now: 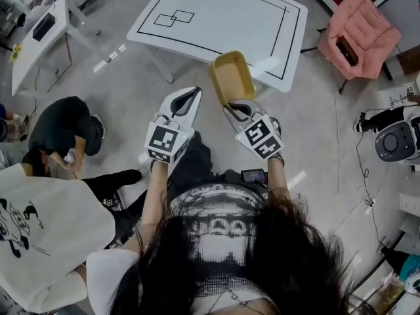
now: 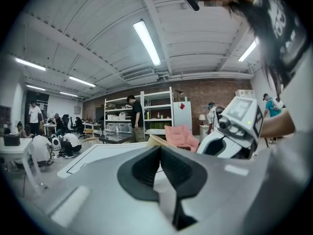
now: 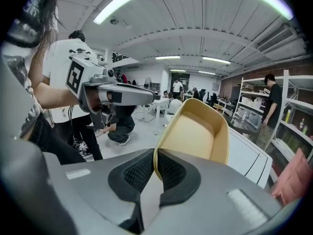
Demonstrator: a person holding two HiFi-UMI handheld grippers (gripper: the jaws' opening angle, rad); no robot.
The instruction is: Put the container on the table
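A tan, open-topped container point(image 1: 231, 76) hangs tilted in the air just short of the white table point(image 1: 197, 5), which has black lines on its top. My right gripper point(image 1: 237, 107) is shut on the container's near rim. In the right gripper view the rim runs between the pads of the right gripper point(image 3: 155, 168), and the container point(image 3: 195, 133) stands up beyond them. To its left my left gripper point(image 1: 190, 97) is shut with nothing in it. In the left gripper view the left gripper point(image 2: 160, 151) has its pads together, and the table point(image 2: 98, 155) lies ahead.
A pink padded chair point(image 1: 357, 28) stands right of the table. At the left a person point(image 1: 62, 133) crouches on the floor, with a small white table point(image 1: 39, 38) behind. A white machine point(image 1: 397, 136) with cables sits at the right edge. Shelves point(image 2: 146, 111) stand beyond the table.
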